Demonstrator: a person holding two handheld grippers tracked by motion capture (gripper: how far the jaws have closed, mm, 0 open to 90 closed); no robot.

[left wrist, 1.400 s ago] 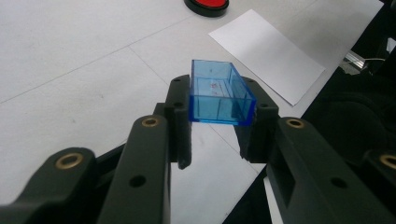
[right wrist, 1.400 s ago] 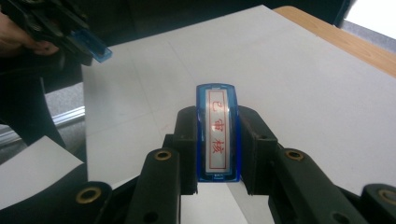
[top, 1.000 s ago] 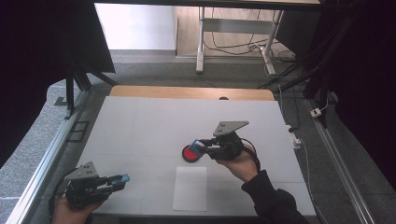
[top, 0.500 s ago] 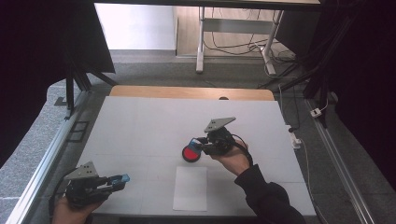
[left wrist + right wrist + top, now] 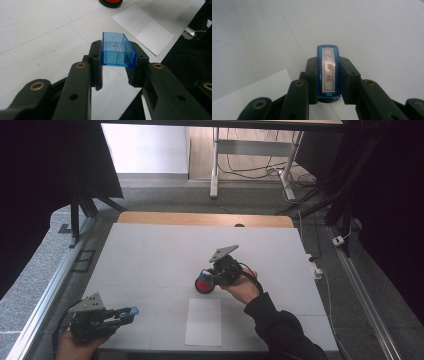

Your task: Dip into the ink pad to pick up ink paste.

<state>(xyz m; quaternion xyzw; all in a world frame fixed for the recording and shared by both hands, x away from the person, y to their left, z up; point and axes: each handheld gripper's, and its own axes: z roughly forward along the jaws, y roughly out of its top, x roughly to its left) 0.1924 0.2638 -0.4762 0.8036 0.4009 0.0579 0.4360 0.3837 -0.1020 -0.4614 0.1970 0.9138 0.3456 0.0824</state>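
Red characters in a red frame, possibly 已审核, mark the blue stamp (image 5: 328, 72) gripped by the right tongs (image 5: 328, 75), over the red ink pad (image 5: 205, 284) just beyond the white paper sheet (image 5: 204, 321). Left tongs (image 5: 117, 60), well left of the sheet, grip a clear blue cap (image 5: 117, 50).

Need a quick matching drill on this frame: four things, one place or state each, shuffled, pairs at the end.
Things:
1. blue stamp
2. clear blue cap
3. white paper sheet
4. red ink pad

Places or states:
A. lying flat near the table's front edge
B. clamped in the left gripper
C. on the table just beyond the sheet
D. clamped in the right gripper, label facing the camera

Pairs: 1-D, 2-B, 3-A, 4-C
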